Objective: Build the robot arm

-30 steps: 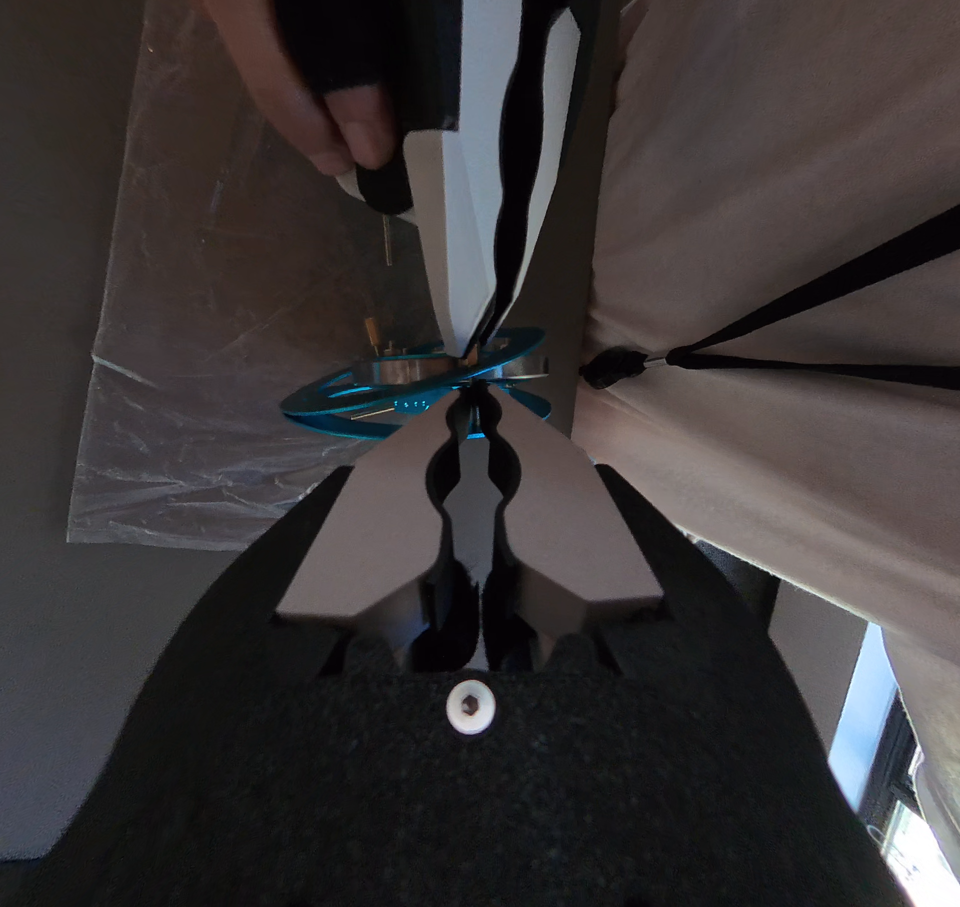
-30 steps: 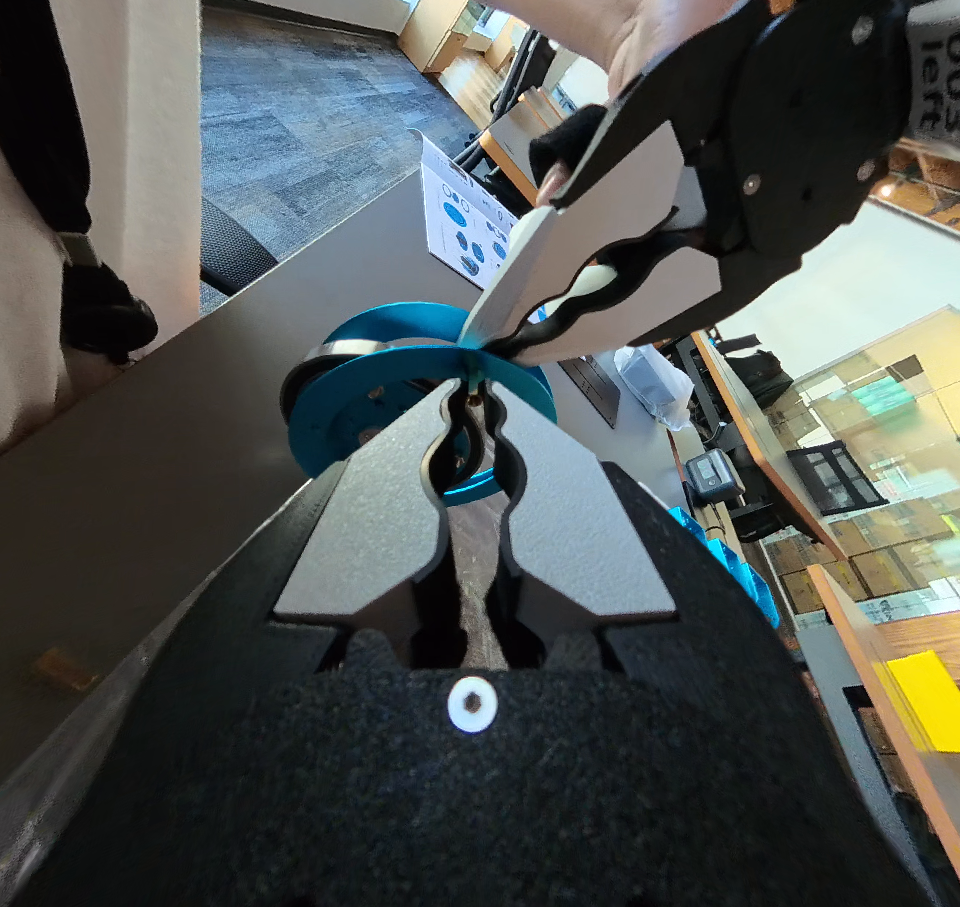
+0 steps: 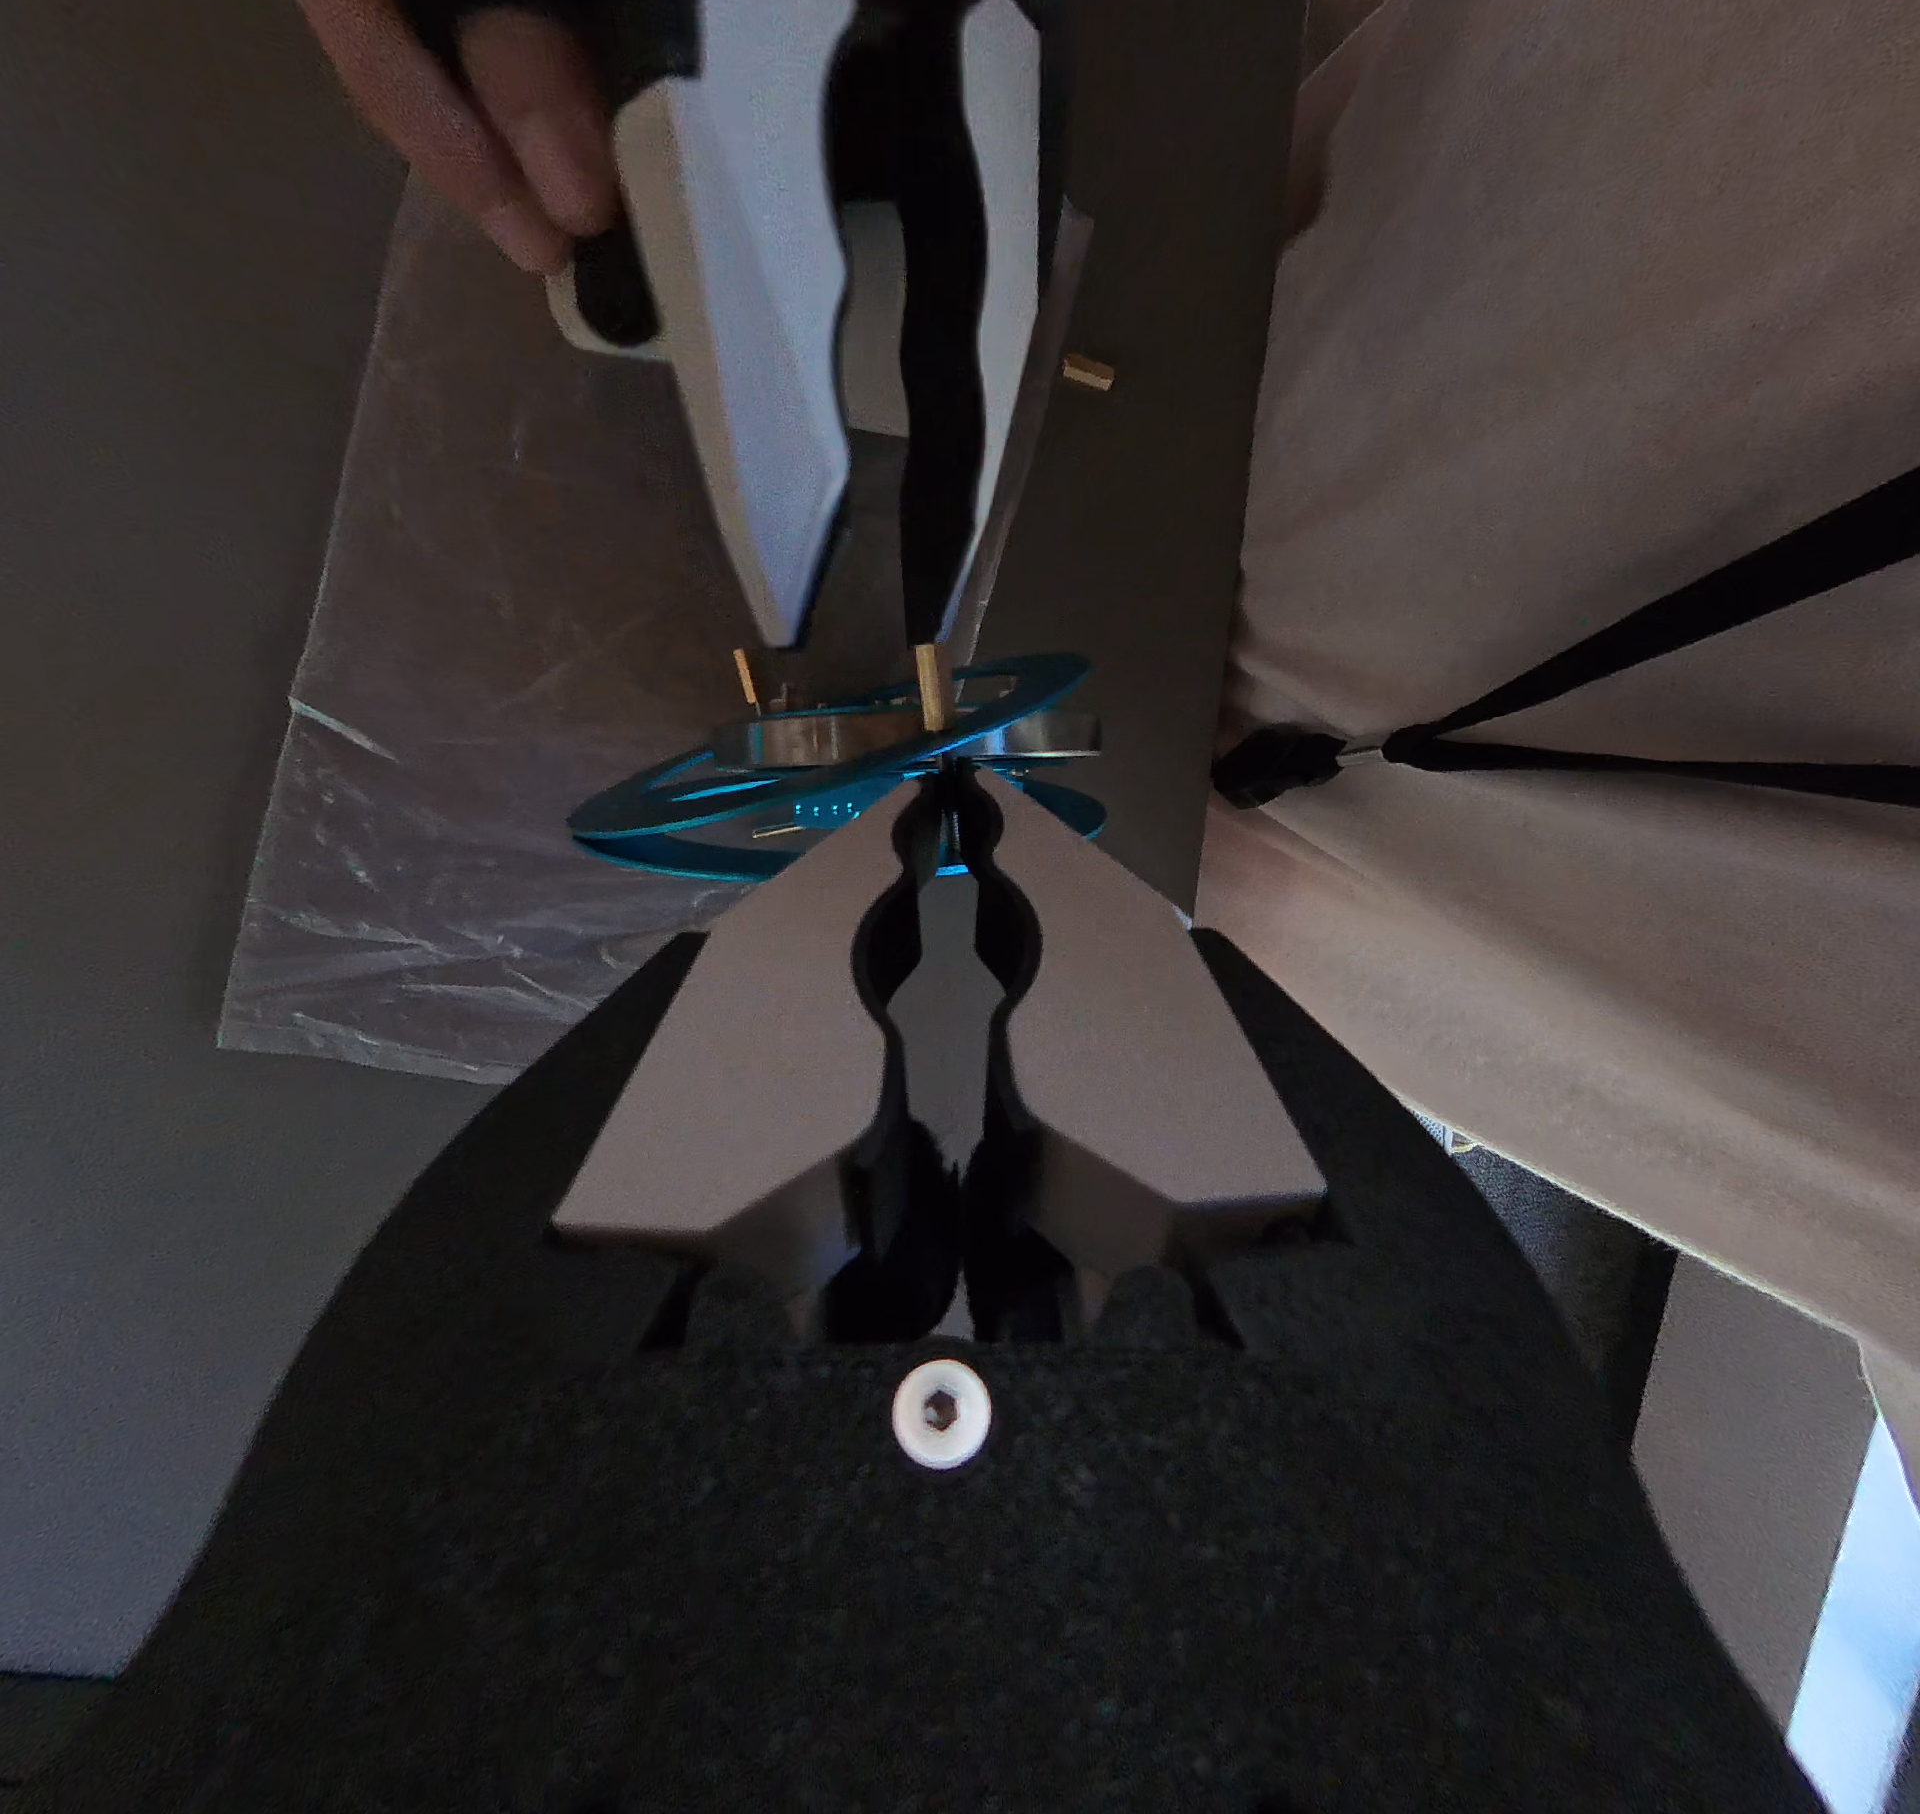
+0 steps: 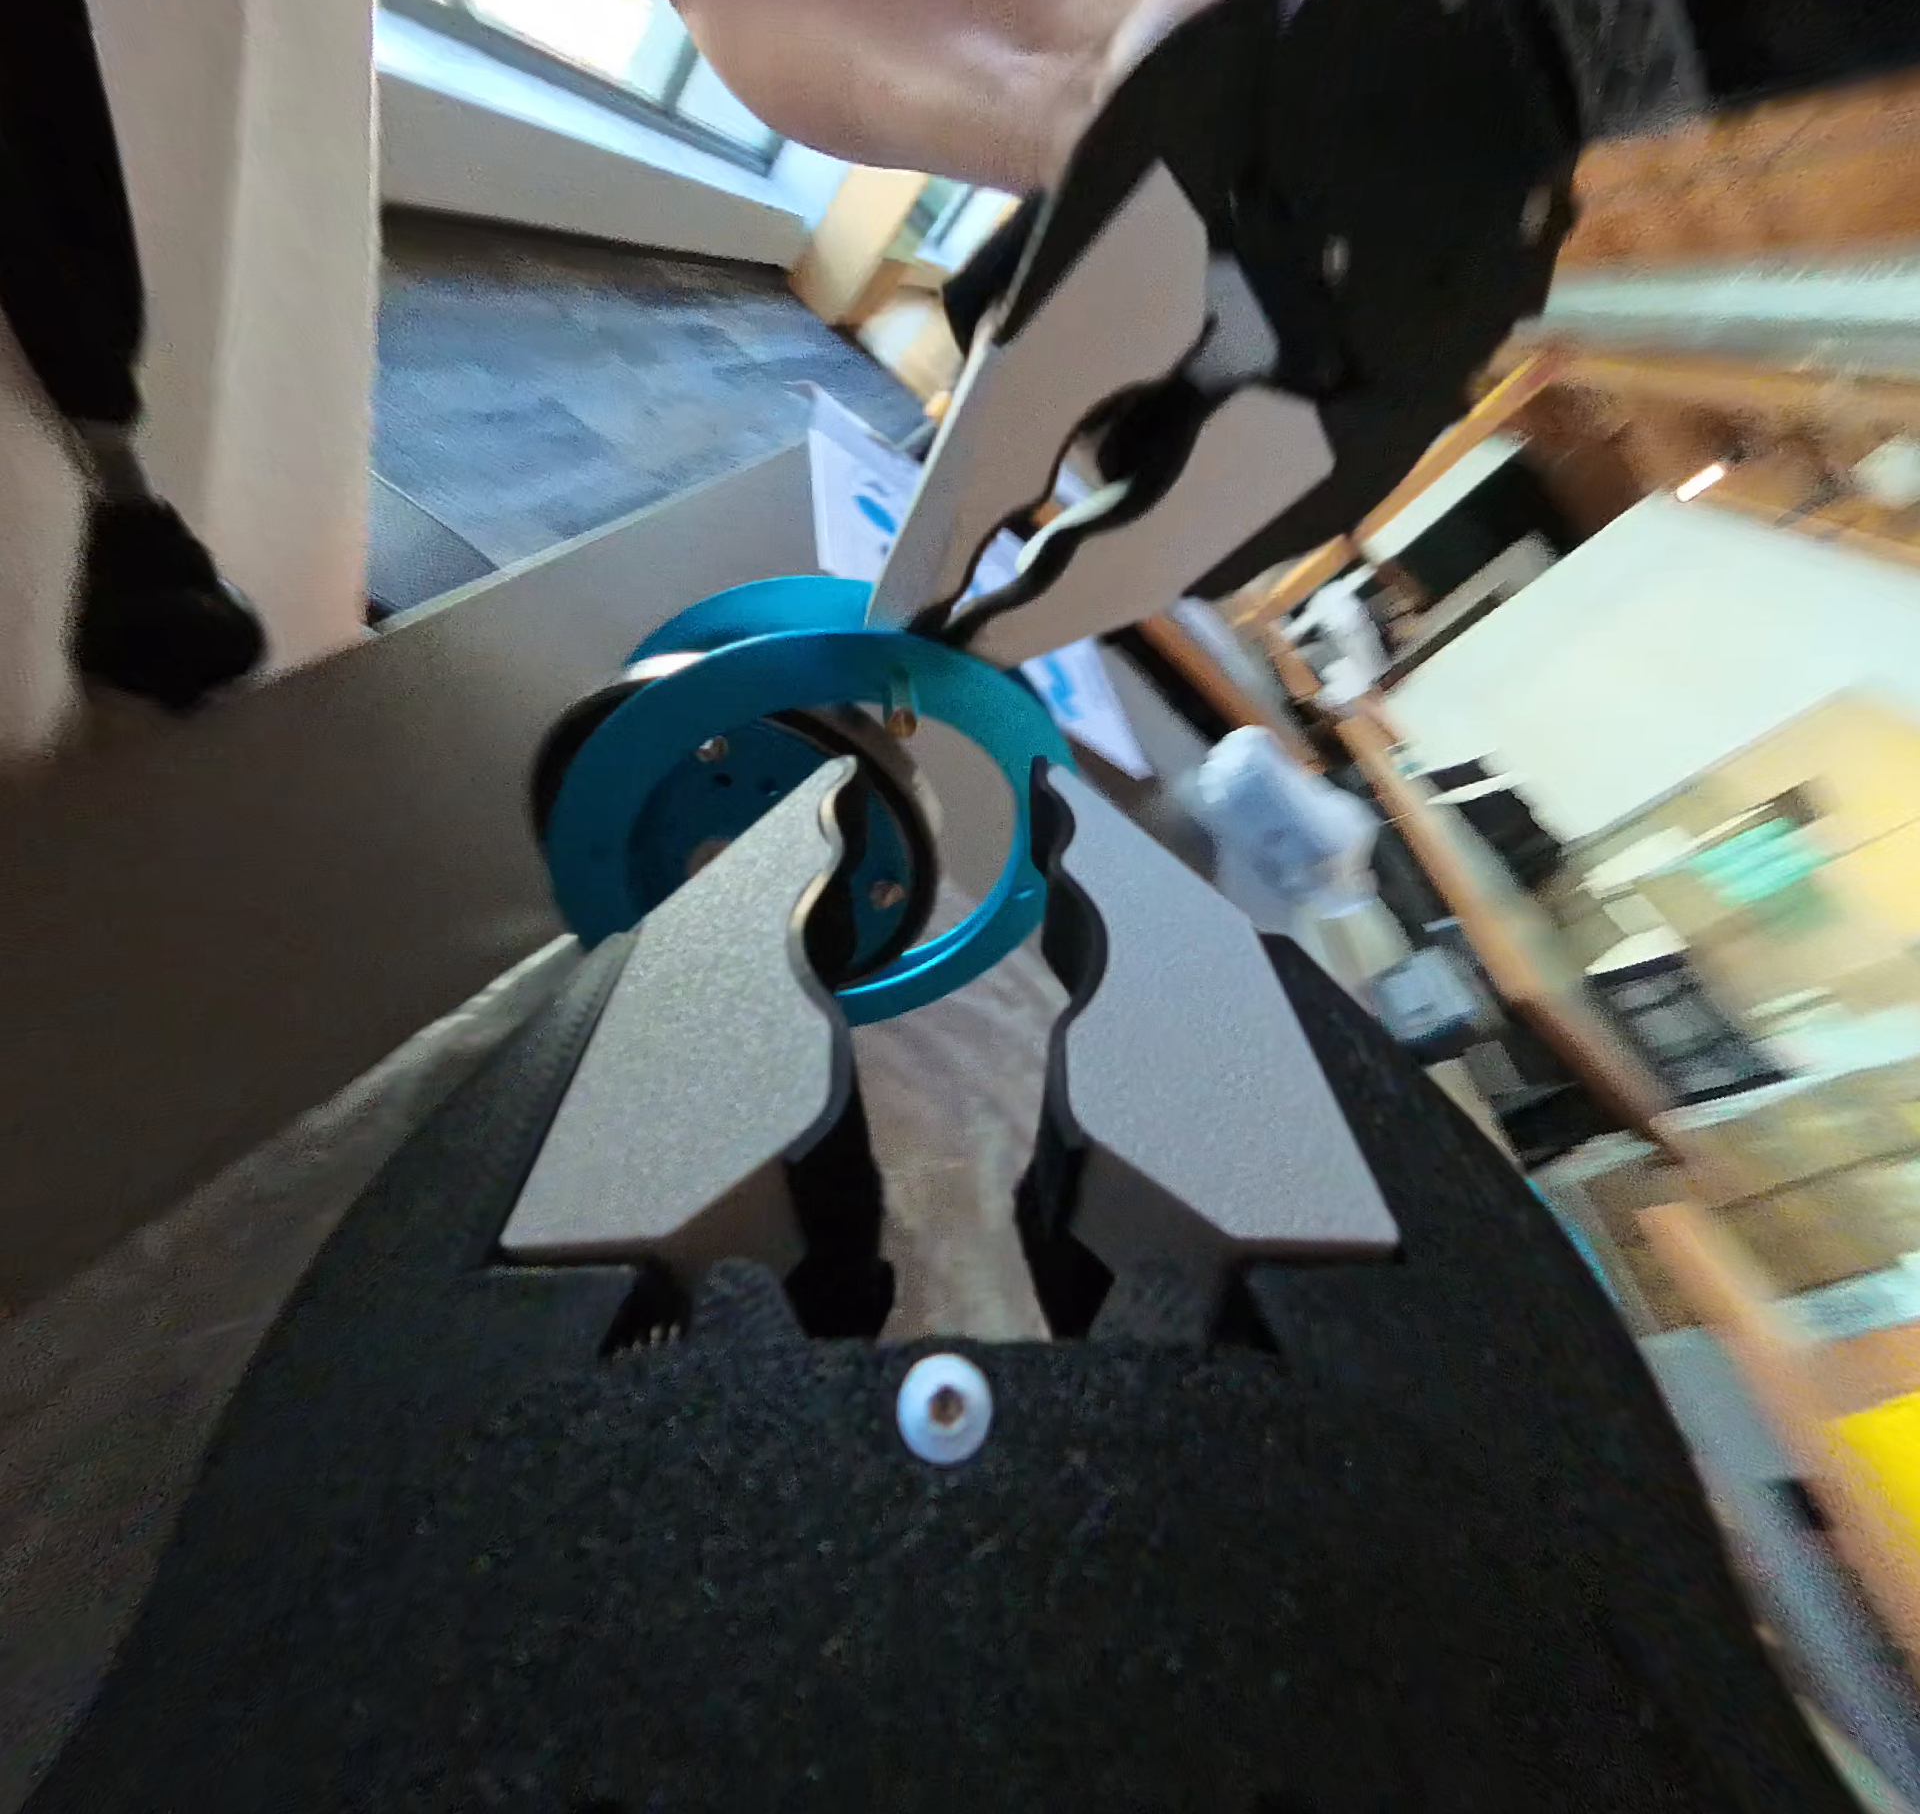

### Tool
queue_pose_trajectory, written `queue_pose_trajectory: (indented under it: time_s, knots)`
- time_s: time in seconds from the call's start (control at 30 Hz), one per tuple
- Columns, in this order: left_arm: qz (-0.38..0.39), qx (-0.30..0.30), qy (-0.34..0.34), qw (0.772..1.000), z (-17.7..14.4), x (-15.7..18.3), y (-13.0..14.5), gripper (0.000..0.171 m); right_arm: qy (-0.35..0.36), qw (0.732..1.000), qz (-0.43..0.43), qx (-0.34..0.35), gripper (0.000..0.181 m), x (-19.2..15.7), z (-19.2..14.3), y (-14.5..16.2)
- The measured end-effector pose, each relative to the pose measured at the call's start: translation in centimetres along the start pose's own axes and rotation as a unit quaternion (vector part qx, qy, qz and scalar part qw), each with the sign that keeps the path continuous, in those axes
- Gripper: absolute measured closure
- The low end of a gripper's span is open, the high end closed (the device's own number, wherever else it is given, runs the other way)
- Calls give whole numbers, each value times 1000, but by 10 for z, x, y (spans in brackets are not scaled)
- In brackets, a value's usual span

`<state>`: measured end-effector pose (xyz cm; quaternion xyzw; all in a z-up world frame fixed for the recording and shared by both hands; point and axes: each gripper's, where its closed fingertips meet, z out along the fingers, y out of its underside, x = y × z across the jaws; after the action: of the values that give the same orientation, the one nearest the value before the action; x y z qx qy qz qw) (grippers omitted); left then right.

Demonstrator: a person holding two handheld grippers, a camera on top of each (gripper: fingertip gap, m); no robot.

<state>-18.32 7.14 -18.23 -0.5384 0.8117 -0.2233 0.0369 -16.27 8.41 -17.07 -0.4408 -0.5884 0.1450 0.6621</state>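
Left tool (image 3: pixel 951 777) is pinched tight on the rim of a blue anodised metal ring assembly (image 4: pixel 790 808), holding it above the grey worktop (image 4: pixel 260 829). Right tool (image 4: pixel 940 777) has its fingers spread apart around the ring's edge, with a clear plastic bag (image 3: pixel 436 725) lying underneath.

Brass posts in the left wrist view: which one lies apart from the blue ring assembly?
The brass post lying sideways on the dark surface, right of the right gripper. The other two stand on the blue ring assembly.

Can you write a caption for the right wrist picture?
Open right gripper beside a blue ring assembly pinched by the left gripper.
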Motion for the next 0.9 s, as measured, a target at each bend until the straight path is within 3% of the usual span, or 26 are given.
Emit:
queue_pose_trajectory:
  time_s: [0.1, 0.2, 0.3, 0.43, 0.5, 0.53, 0.63, 0.67, 0.73, 0.77, 0.8, 0.83, 0.87, 0.9]
  knots:
    - [-3, -3, 7, 1000, 0, 0, 0, 169, 15, 991, -130, -4, 156, -3, 2, -6]
    - [-5, -3, 11, 1000, 0, -1, -2, 169, -15, 985, -171, -12, 157, -10, 7, -7]
    - [-5, -3, 13, 1000, 1, -1, -3, 169, -23, 982, -186, -9, 176, -9, 8, -10]
    - [-9, 0, 8, 1000, 0, -4, -3, 170, -43, 990, -135, -21, 177, -6, 9, -7]
    - [-7, 0, 4, 1000, 1, -4, -3, 169, -81, 995, -41, -35, 178, -6, 9, -5]
    - [-4, 1, -7, 1000, 0, -6, -4, 169, -104, 992, 47, -47, 178, -4, 9, -4]
    - [-6, 3, -33, 999, -2, -12, -4, 170, -143, 932, 329, -48, 177, 1, 10, 0]
    - [-8, 3, -31, 999, -2, -12, -2, 170, -146, 895, 419, -40, 178, 0, 12, 0]
    - [-13, 5, -21, 1000, -1, -9, -1, 170, -166, 785, 596, -37, 178, -5, 13, -2]
    - [-12, 8, -18, 1000, -1, -7, -1, 170, -171, 728, 663, -35, 178, -6, 13, -3]
    - [-12, 9, -14, 1000, 0, -5, -1, 169, -176, 690, 702, -34, 177, -8, 12, -5]
    - [-12, 10, -10, 1000, 1, -3, -1, 169, -176, 687, 705, -36, 177, -10, 12, -7]
    - [-12, 12, -7, 1000, 2, -1, -2, 169, -172, 712, 680, -37, 177, -11, 11, -8]
    - [-12, 14, -5, 1000, 2, 0, -2, 170, -164, 761, 627, -33, 177, -12, 10, -8]
